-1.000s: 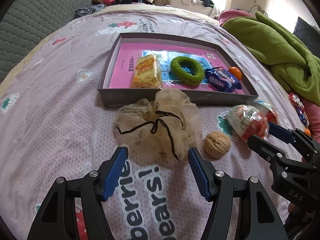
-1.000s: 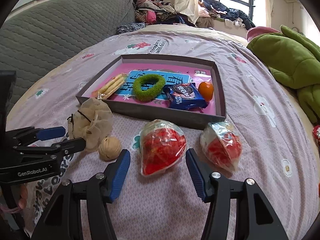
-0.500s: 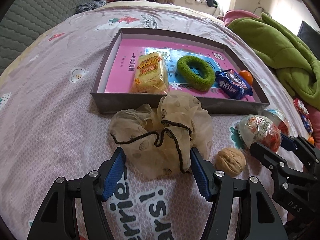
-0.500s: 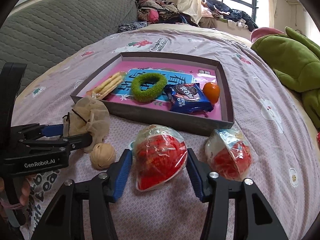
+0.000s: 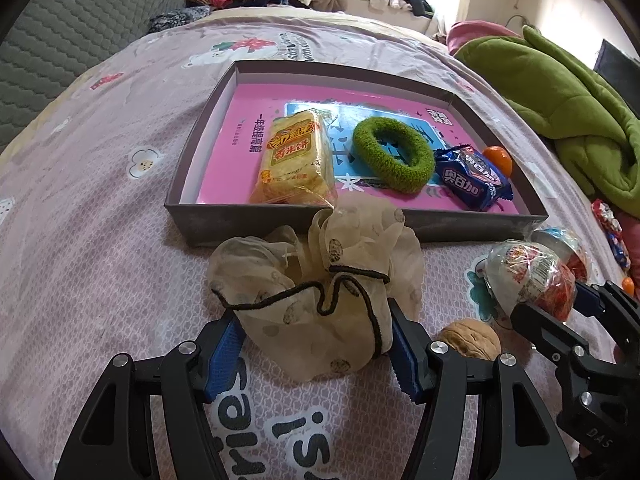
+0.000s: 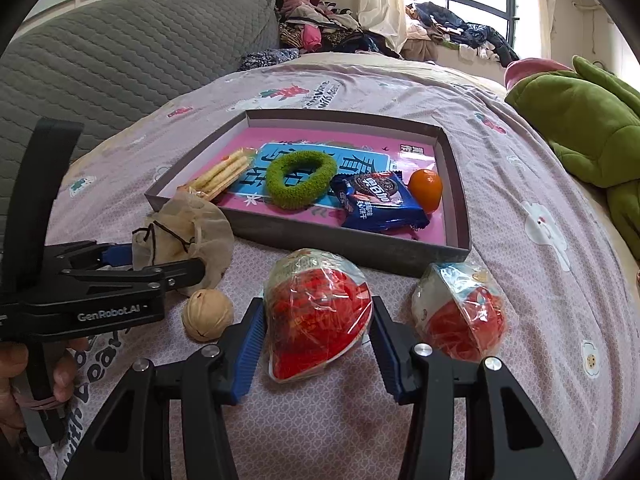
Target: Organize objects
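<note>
A grey tray with a pink floor lies on the bed and holds a yellow cracker pack, a green scrunchie, a blue cookie pack and a small orange. A beige sheer scrunchie lies in front of the tray, between the open fingers of my left gripper. A red-and-white wrapped snack sits between the open fingers of my right gripper. A walnut lies between the two.
A second wrapped red snack lies right of my right gripper. A green blanket is heaped at the right. A grey quilted headboard runs along the left. Clothes are piled at the far end.
Both grippers have moved forward. The beige scrunchie now lies between the left fingers and the red wrapped snack between the right fingers. Both stay open.
</note>
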Demonstrator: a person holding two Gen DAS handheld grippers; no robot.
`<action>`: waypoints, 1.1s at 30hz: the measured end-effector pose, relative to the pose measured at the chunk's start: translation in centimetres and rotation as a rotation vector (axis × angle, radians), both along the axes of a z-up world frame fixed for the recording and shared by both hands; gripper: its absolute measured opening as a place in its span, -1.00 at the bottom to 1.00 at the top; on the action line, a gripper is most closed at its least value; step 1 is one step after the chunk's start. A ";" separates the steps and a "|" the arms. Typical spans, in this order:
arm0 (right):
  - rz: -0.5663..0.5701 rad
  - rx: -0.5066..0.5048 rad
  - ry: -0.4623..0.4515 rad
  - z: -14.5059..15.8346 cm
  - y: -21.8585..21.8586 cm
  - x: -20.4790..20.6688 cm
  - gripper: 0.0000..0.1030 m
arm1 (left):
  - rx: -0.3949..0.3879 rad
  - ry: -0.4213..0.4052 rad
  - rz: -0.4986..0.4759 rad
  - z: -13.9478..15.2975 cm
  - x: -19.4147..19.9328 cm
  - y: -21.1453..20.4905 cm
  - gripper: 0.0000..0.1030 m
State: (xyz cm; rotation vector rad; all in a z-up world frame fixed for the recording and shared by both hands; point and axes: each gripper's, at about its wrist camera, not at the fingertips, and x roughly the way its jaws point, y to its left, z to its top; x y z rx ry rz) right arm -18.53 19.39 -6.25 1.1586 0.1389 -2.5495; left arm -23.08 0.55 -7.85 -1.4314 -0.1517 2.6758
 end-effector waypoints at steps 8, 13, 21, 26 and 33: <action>-0.004 -0.009 0.002 0.2 0.0 0.3 -0.02 | 0.032 0.007 -0.002 0.2 0.4 -0.1 -0.49; -0.004 -0.022 0.006 0.5 0.2 0.4 -0.02 | 0.032 0.014 -0.010 0.5 1.0 0.2 -0.67; -0.004 -0.035 0.012 1.1 0.2 0.9 -0.02 | 0.033 0.029 -0.030 1.2 2.2 0.8 -0.72; 0.002 -0.042 0.020 1.6 0.2 1.4 -0.02 | 0.037 0.039 -0.032 2.0 3.2 0.9 -0.72; 0.014 -0.051 0.030 2.3 0.0 2.3 -0.02 | 0.033 0.059 -0.031 3.2 4.4 0.8 -0.73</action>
